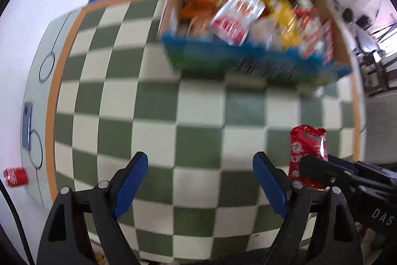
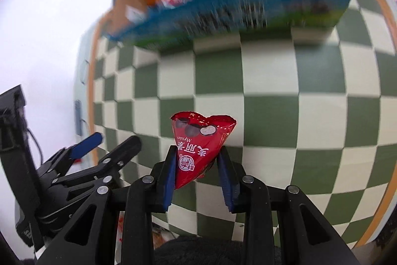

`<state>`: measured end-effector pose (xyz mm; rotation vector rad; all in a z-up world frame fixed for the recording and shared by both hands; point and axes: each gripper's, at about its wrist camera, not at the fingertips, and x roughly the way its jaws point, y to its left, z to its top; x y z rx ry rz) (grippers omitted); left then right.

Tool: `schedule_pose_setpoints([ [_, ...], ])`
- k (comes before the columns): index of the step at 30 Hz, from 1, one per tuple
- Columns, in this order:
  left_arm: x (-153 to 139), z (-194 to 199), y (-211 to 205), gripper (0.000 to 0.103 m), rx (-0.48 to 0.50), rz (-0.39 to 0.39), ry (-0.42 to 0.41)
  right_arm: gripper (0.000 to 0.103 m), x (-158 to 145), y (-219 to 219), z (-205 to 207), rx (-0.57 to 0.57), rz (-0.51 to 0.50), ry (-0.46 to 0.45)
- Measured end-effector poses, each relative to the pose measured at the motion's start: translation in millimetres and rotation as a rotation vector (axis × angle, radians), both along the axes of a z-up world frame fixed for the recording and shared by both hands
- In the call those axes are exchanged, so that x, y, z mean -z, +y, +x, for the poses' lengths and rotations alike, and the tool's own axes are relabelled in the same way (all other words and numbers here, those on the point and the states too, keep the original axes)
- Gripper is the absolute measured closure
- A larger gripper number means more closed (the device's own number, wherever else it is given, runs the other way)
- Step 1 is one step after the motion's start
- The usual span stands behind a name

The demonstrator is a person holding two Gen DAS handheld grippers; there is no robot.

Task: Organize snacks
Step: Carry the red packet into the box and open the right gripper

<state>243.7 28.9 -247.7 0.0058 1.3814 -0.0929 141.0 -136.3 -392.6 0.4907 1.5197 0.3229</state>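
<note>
One red snack bag (image 2: 197, 153), one cardboard box (image 1: 340, 49) full of snacks, one red can (image 1: 15, 176), two grippers. Too blurry inside the box to count the packs there. Right gripper (image 2: 198, 167) closed tight on the red snack bag, one blue pad (image 2: 168, 180) pressing each side of the bag's narrow end. Bag sticking up past the fingertips, wide crimped end on top, lifted clear above the green and white checked cloth (image 2: 285, 116). Left gripper (image 1: 199, 180) spread wide, nothing between its blue pads (image 1: 130, 184), only the cloth below. In the left view, the held bag just beside the left gripper, off to the right of its right finger, not touching it. Box far across the cloth, well apart from both grippers. Red can lying on its side off the cloth, away at the left edge.
</note>
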Motion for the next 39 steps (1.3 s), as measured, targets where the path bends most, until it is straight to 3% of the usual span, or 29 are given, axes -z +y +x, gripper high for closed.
schedule_pose_setpoints([
  [5, -45.6, 50.1, -11.0, 0.016, 0.007, -0.076, -0.077, 0.069, -61.5, -34.5, 33.8, 0.046, 0.04, -0.119],
  [7, -56.6, 75.3, -14.7, 0.012, 0.006, -0.088, -0.092, 0.069, -83.8, -46.7, 53.5, 0.067, 0.05, -0.167],
  [8, -62.9, 91.7, -18.3, 0.005, 0.012, -0.093, -0.114, 0.069, -90.9, -50.4, 62.0, 0.072, 0.047, -0.184],
  [13, -73.0, 150.1, -30.0, 0.004, 0.036, -0.084, -0.185, 0.069, -113.6, -72.2, 115.4, 0.107, 0.005, -0.266],
  [18, -59.0, 213.4, -38.8, 0.004, 0.055, -0.083, -0.15, 0.069, -104.1, -85.8, 172.7, 0.136, -0.039, -0.282],
  [25, -19.2, 278.1, -50.9, 0.004, 0.067, -0.049, -0.054, 0.069, -68.6, -93.5, 239.8, 0.155, -0.076, -0.243],
  [32, 9.4, 302.8, -59.7, 0.004, 0.084, -0.017, -0.007, 0.069, -21.1, -91.1, 290.9, 0.14, -0.115, -0.176],
  [39, 21.0, 305.1, -64.8, 0.004, 0.104, 0.003, 0.009, 0.066, 3.1, -86.9, 305.8, 0.129, -0.157, -0.147],
])
